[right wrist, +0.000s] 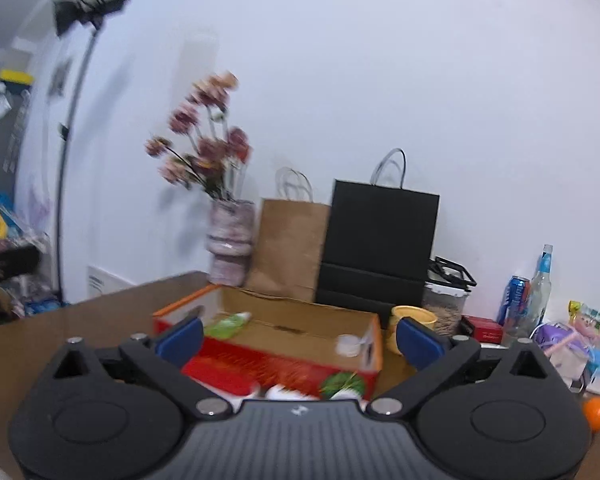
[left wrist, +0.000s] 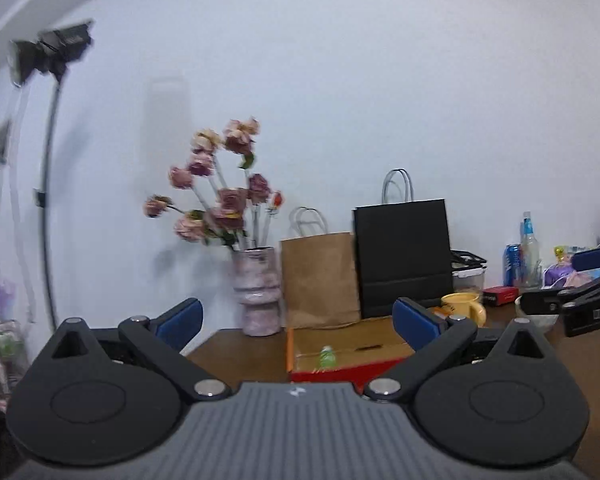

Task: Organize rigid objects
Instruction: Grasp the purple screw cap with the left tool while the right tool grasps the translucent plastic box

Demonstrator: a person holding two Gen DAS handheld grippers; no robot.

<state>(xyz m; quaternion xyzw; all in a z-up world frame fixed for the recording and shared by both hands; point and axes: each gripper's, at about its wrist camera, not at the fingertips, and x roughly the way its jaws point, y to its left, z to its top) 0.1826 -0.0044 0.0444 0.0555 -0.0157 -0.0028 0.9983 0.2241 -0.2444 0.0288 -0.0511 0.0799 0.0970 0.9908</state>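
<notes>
Box [right wrist: 292, 332] ahead of the right tool [right wrist: 298, 340] shows a white cap [right wrist: 349, 345] inside; left tool's [left wrist: 298, 320] view hides it. Both tools gape wide, empty.

The left hand-held gripper [left wrist: 298, 320] stood wide open and empty above the surface [left wrist: 236, 354]. Beyond it lay an open box [left wrist: 340, 346] holding a green bottle [left wrist: 327, 356].

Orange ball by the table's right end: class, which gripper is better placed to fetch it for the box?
Probably the right gripper: open, empty, with the orange ball beside it; the left gripper faces the box.
</notes>
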